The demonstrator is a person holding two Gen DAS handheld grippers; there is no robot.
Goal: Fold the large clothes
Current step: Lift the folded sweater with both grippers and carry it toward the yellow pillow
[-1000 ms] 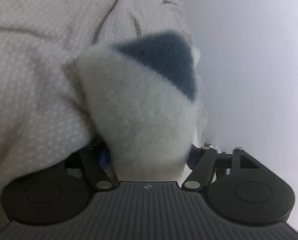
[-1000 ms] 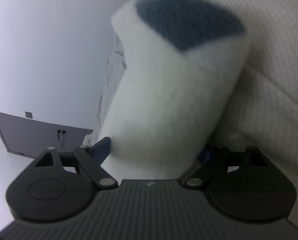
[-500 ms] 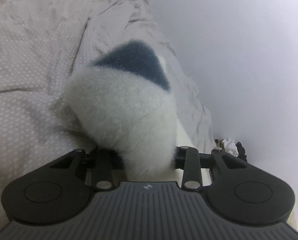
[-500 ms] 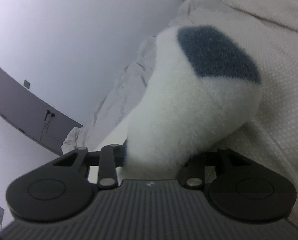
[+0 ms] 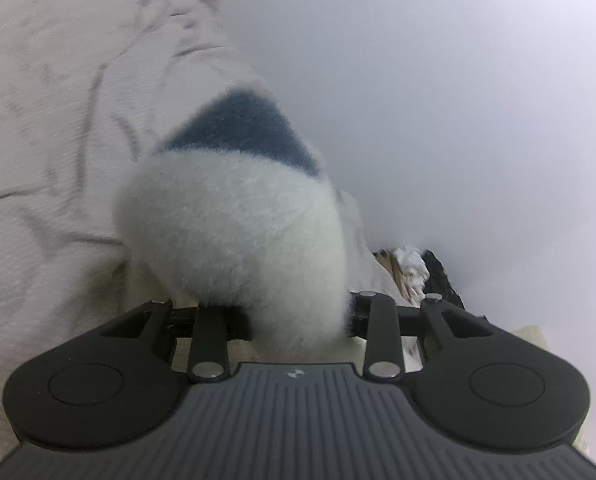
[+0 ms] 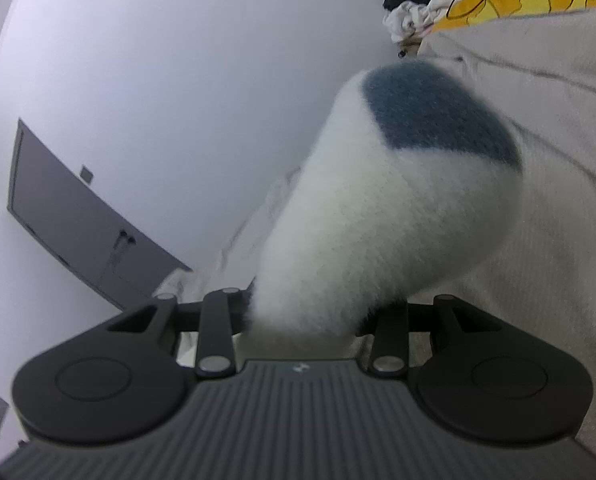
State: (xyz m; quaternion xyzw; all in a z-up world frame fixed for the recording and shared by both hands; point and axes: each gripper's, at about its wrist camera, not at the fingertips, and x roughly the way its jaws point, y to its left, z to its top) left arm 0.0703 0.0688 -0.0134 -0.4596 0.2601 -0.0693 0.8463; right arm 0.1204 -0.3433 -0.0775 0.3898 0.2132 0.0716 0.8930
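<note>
Both corners of the fleece garment (image 5: 233, 232) have risen off the bedsheet (image 5: 49, 128) (each hand-held gripper pinching one).

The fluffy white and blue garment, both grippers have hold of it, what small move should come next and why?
Probably keep raising both together so it hangs free. The left gripper and the right gripper have just closed on bunched parts of the fluffy garment, which still bulges in a lump above the wrinkled bedding; a fold likely needs it hanging flat first.
</note>
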